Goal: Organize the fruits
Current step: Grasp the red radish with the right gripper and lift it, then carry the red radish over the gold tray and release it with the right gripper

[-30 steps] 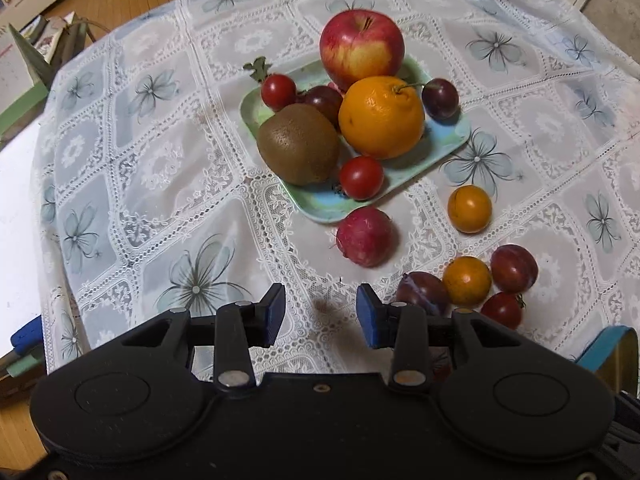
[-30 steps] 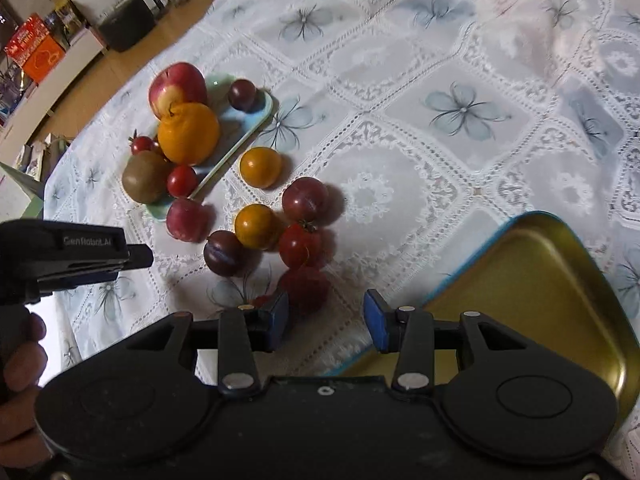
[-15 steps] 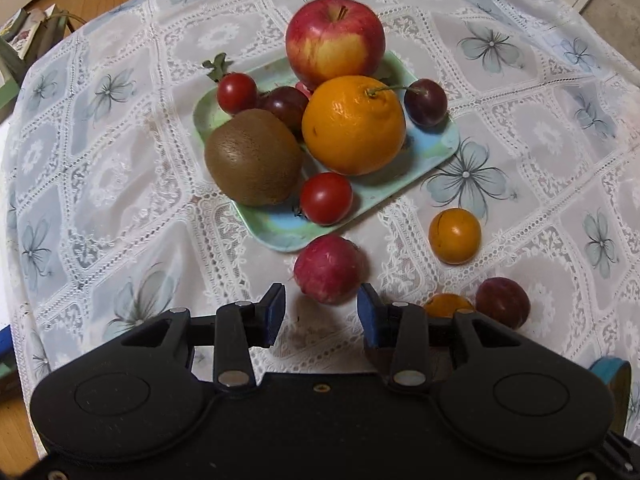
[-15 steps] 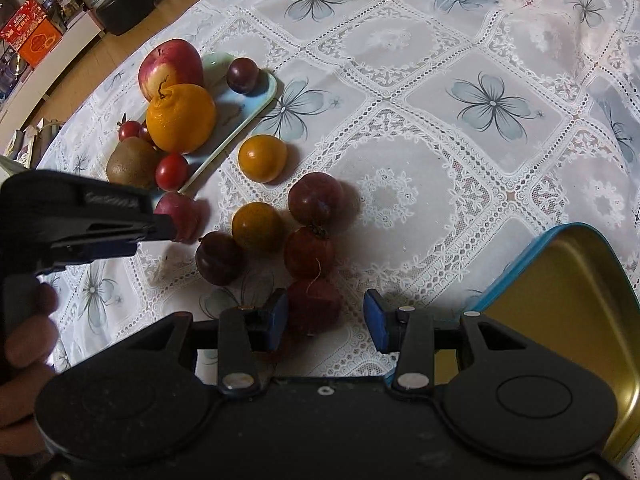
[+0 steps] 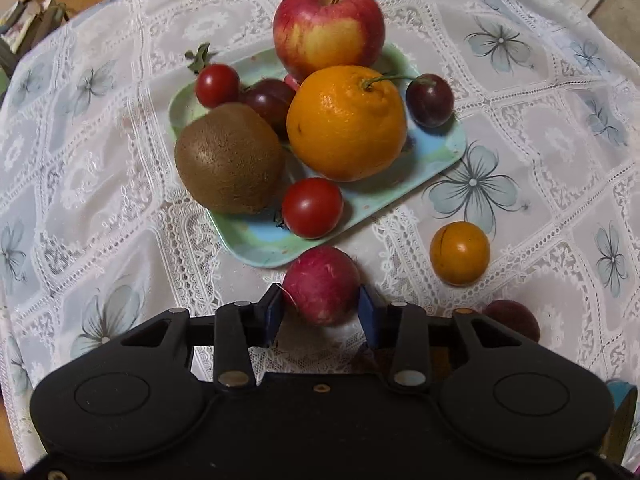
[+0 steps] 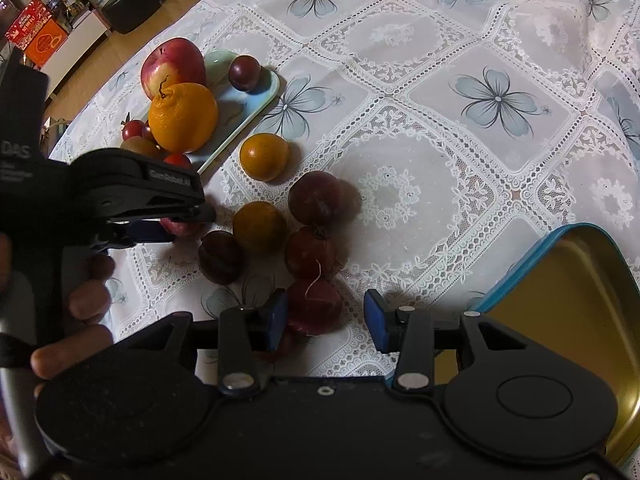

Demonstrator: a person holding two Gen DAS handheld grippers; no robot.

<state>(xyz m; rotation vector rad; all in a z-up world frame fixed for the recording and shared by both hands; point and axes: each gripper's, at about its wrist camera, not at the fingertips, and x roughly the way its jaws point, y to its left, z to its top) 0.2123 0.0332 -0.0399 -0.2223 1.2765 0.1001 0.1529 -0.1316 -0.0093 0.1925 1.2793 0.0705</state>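
Observation:
A pale green tray (image 5: pixel 440 160) holds an apple (image 5: pixel 328 28), an orange (image 5: pixel 346 122), a kiwi (image 5: pixel 230 158), cherry tomatoes and plums. My left gripper (image 5: pixel 320 314) is open, its pads either side of a red plum (image 5: pixel 322 284) lying just in front of the tray; it also shows in the right wrist view (image 6: pixel 176 220). My right gripper (image 6: pixel 326 320) is open around a dark red fruit (image 6: pixel 314 306) on the cloth. Loose plums and orange fruits (image 6: pixel 260 226) lie between the grippers.
A gold tin with a blue rim (image 6: pixel 580 300) sits at the right. An orange fruit (image 5: pixel 460 252) lies right of the tray. A lace tablecloth (image 6: pixel 440 140) covers the table. Boxes and furniture stand on the floor at far left (image 6: pixel 40 36).
Both grippers moved forward. The left one came up to the red plum so its pads now flank it. The right one closed in on the dark red fruit.

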